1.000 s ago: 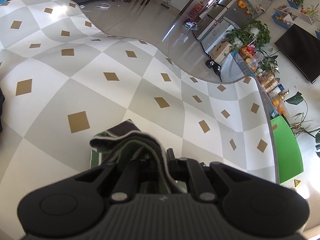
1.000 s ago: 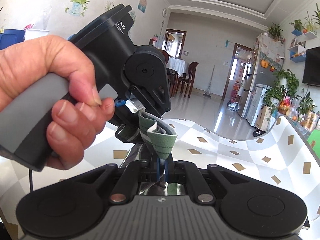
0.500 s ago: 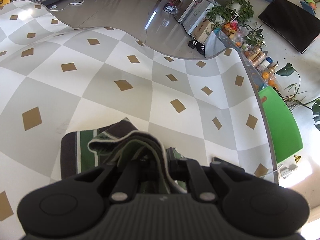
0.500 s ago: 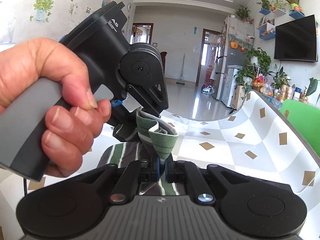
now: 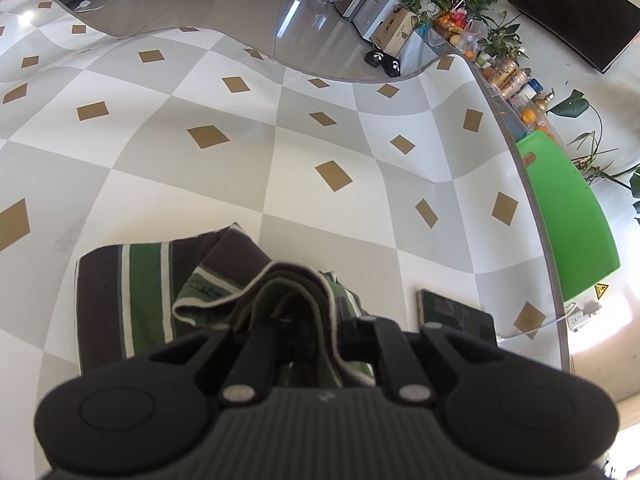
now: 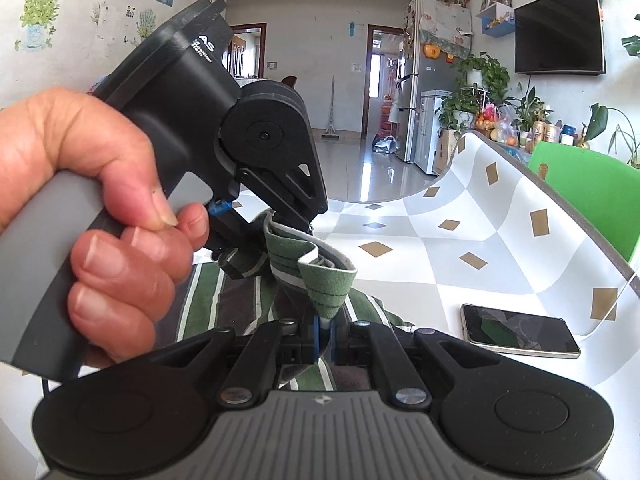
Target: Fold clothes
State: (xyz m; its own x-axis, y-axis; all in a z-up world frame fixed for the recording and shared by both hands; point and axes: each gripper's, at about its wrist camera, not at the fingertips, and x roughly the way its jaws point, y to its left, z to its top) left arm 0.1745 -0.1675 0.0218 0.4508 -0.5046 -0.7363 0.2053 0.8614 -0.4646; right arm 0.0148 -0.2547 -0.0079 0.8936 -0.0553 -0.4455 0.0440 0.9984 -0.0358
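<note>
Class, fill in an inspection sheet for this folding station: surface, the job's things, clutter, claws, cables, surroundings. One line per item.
Surface: table under a grey-and-white checked cloth with tan diamonds.
Job's things: striped garment in green, brown and white, partly lying on the table, its edge lifted.
Clutter: phone lying flat on the table, right of the garment.
Claws: left claw and right claw both shut on the garment's raised edge, close together; a hand holds the left one's grip.
Cables: white cable running from the phone toward the table edge.
Surroundings: green chair, wall television, fridge, potted plants.
</note>
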